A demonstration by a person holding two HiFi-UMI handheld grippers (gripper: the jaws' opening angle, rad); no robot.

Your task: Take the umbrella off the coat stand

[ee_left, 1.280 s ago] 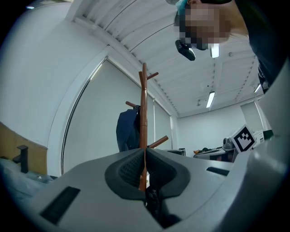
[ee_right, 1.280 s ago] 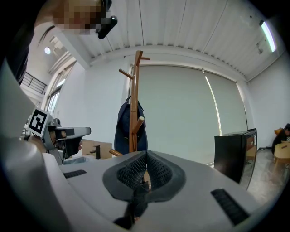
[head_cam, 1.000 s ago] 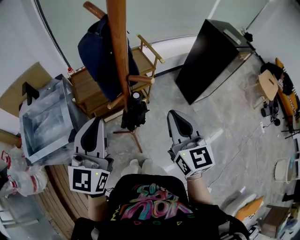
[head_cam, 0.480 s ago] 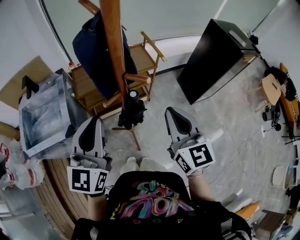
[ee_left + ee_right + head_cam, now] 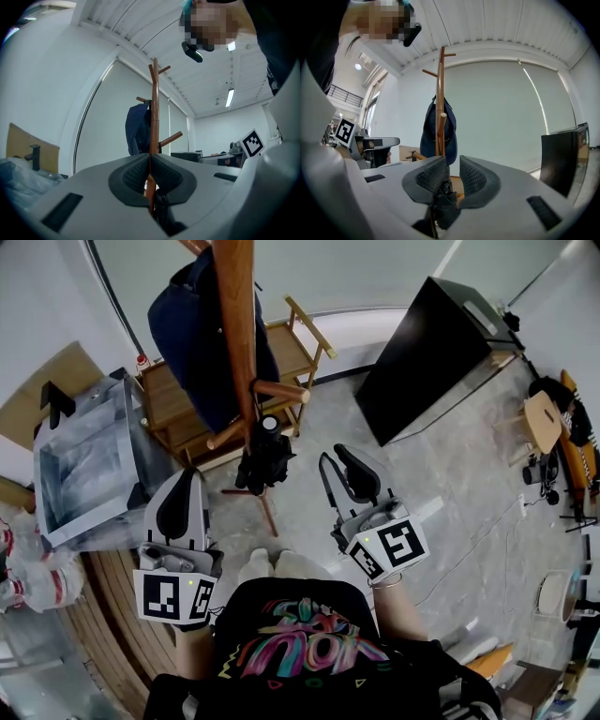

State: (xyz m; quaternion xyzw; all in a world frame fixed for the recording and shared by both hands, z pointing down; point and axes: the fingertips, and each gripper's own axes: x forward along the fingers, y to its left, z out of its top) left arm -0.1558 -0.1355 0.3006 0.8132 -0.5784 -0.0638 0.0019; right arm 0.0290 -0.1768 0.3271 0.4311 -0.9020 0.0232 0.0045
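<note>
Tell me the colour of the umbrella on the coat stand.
Black umbrella, clearest in the head view.

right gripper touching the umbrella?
Apart. Head view shows bare floor between the right gripper, its jaws opening and empty, and the umbrella on the coat stand.

Bright, even indoor light fills all three views, coming from a ceiling strip lamp [image 5: 229, 97] and a pale, blind-covered window [image 5: 497, 117] that glows softly without glare; shadows on the floor [image 5: 441, 484] are faint. Fisheye lenses bow straight lines and blacken the corners of both gripper views, while the coat stand [image 5: 154, 112] is sharp.
</note>
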